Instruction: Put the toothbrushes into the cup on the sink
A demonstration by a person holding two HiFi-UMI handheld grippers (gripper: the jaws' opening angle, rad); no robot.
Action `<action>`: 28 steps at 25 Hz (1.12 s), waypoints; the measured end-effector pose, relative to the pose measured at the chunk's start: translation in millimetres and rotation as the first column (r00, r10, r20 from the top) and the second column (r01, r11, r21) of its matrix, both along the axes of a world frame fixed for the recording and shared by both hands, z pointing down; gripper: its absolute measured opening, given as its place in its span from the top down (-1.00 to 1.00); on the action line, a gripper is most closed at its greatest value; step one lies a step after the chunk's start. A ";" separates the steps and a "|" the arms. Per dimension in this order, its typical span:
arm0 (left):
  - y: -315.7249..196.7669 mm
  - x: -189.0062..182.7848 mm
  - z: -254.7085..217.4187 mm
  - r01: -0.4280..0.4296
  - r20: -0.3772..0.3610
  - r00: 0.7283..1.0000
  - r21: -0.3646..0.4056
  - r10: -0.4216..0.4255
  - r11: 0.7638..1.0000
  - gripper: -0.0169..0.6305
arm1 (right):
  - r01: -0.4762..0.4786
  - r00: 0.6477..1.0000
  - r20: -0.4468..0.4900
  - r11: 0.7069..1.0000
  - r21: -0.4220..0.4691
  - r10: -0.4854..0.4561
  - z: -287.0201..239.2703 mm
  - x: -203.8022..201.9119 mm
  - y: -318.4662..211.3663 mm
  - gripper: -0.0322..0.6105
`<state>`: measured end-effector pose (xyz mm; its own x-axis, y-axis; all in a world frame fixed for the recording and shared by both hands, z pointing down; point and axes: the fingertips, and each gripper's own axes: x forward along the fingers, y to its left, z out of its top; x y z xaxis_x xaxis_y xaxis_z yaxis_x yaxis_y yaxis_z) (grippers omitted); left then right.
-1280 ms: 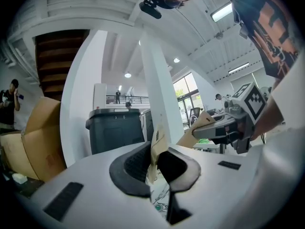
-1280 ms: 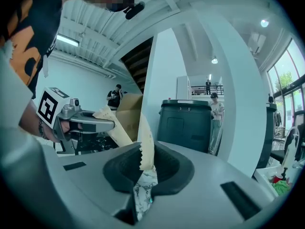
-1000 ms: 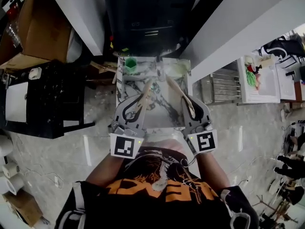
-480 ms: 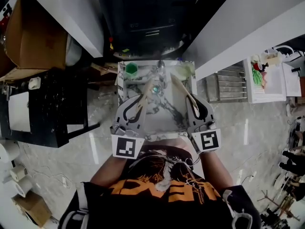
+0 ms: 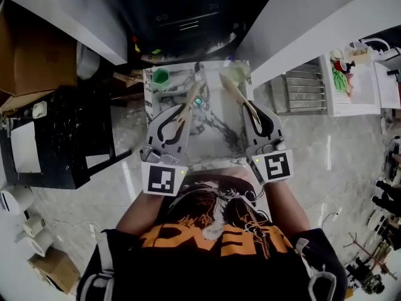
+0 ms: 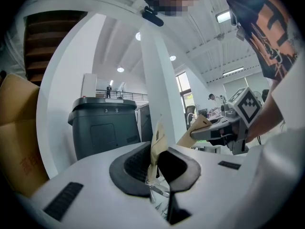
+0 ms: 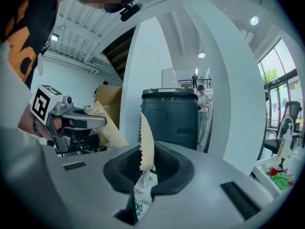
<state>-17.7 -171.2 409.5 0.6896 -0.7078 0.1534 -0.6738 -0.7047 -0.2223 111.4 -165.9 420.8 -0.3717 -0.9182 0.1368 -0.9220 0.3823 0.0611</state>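
A marble sink top (image 5: pixel 216 144) lies below me. A green cup (image 5: pixel 161 76) stands at its back left and a pale cup (image 5: pixel 237 74) at its back right. My left gripper (image 5: pixel 180 119) is shut on a paper-wrapped toothbrush (image 5: pixel 190 105) that points toward the middle of the back. The right gripper (image 5: pixel 251 113) is shut on a second wrapped toothbrush (image 5: pixel 235 93), whose tip lies close to the pale cup. The left gripper view shows the beige packet (image 6: pixel 157 142) pinched between the black pads. In the right gripper view, the other packet (image 7: pixel 147 144) stands upright in the jaws.
A dark grey bin (image 5: pixel 182 17) stands behind the sink between white columns. Cardboard boxes (image 5: pixel 31 61) and a black cart (image 5: pixel 69 137) are to the left. A metal rack (image 5: pixel 301 96) and a cluttered white table (image 5: pixel 351 93) are to the right.
Both grippers keep hold of their toothbrushes. The right toothbrush's tip has edged toward the back right of the sink. The head view has shifted a little.
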 end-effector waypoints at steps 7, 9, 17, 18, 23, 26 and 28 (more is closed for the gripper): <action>9.3 16.7 -1.7 -0.003 0.022 1.000 0.002 0.003 1.000 0.81 | -0.001 1.000 -0.007 1.000 0.002 0.001 3.4 21.3 -1.1 0.77; 12.1 21.1 -3.6 -0.004 0.026 1.000 0.006 0.004 1.000 0.81 | -0.003 1.000 -0.016 1.000 -0.002 0.003 5.3 29.3 -3.3 0.77; 13.1 25.9 -7.3 0.024 0.032 0.999 0.007 -0.024 1.000 0.81 | -0.028 0.993 -0.114 0.996 -0.081 0.019 44.1 63.9 -29.0 0.77; 12.7 25.0 -7.3 0.028 0.035 0.999 0.009 -0.028 1.000 0.81 | -0.039 0.992 -0.123 0.995 -0.093 0.027 51.3 69.3 -34.1 0.77; 13.3 18.1 -2.3 0.056 0.068 0.996 0.001 -0.056 0.998 0.81 | -0.071 0.991 -0.121 0.979 -0.190 0.049 94.1 90.6 -60.1 0.77; 12.8 14.8 -2.4 0.071 0.079 0.994 0.001 -0.071 0.997 0.81 | -0.080 0.991 -0.126 0.971 -0.225 0.052 108.6 95.9 -74.9 0.77; 12.6 12.5 -3.5 0.081 0.083 0.993 0.003 -0.081 0.997 0.81 | -0.078 0.990 -0.134 0.967 -0.242 0.046 114.2 95.5 -82.8 0.77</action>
